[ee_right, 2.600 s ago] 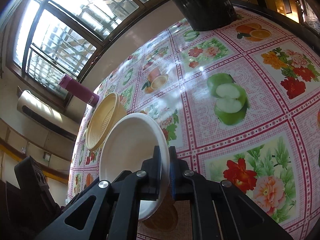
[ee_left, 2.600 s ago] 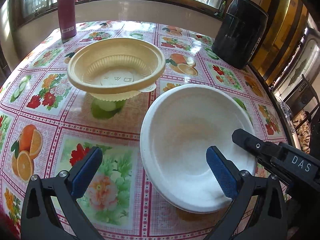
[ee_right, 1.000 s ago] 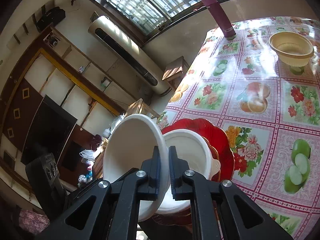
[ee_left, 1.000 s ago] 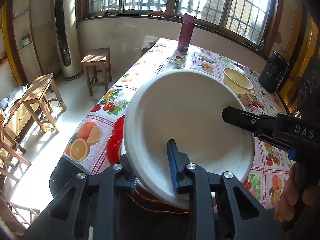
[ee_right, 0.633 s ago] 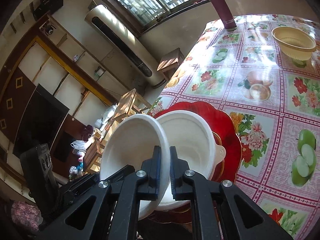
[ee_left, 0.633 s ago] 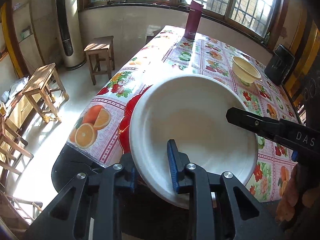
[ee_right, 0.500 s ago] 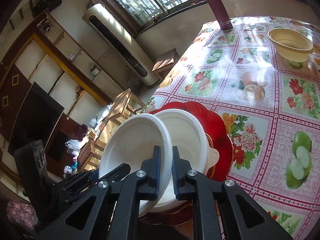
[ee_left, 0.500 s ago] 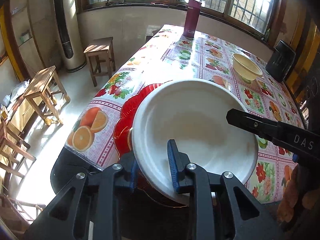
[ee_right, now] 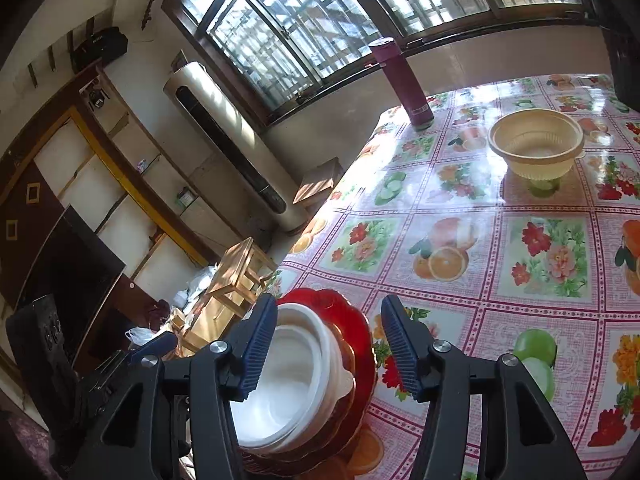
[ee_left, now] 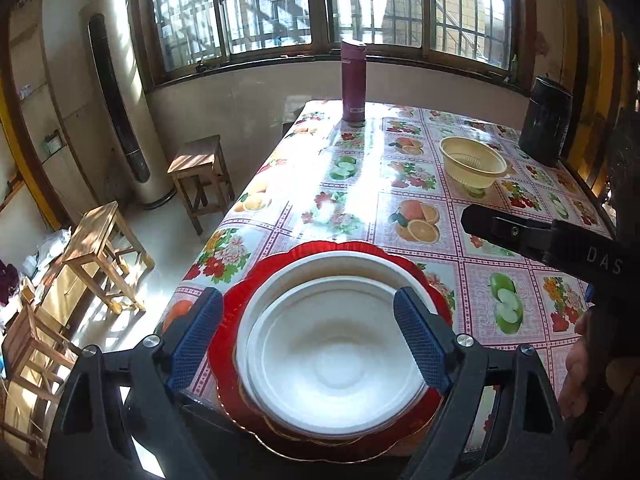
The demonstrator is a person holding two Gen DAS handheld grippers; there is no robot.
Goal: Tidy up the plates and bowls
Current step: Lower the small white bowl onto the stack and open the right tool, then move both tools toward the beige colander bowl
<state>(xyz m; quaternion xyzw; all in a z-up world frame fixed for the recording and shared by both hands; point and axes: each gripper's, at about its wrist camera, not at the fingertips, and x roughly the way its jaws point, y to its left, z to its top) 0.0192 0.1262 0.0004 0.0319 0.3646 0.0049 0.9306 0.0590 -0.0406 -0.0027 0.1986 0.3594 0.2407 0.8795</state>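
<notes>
The left tongs (ee_left: 308, 336) are spreading apart, their blue pads on either side of a white bowl (ee_left: 336, 364) without touching it. That bowl sits nested in a second white bowl (ee_left: 340, 262), and both rest on a red plate (ee_left: 240, 304) at the near edge of the tabletop (ee_left: 400, 208), directly below and between the left tongs' fingers. The right tongs (ee_right: 328, 344) are also opening, nothing pinched between them; the stack lies just under their left finger. Far ahead of both tongs stands a yellow bowl (ee_left: 472, 162), with a maroon flask (ee_left: 353, 80) beyond it near the window.
</notes>
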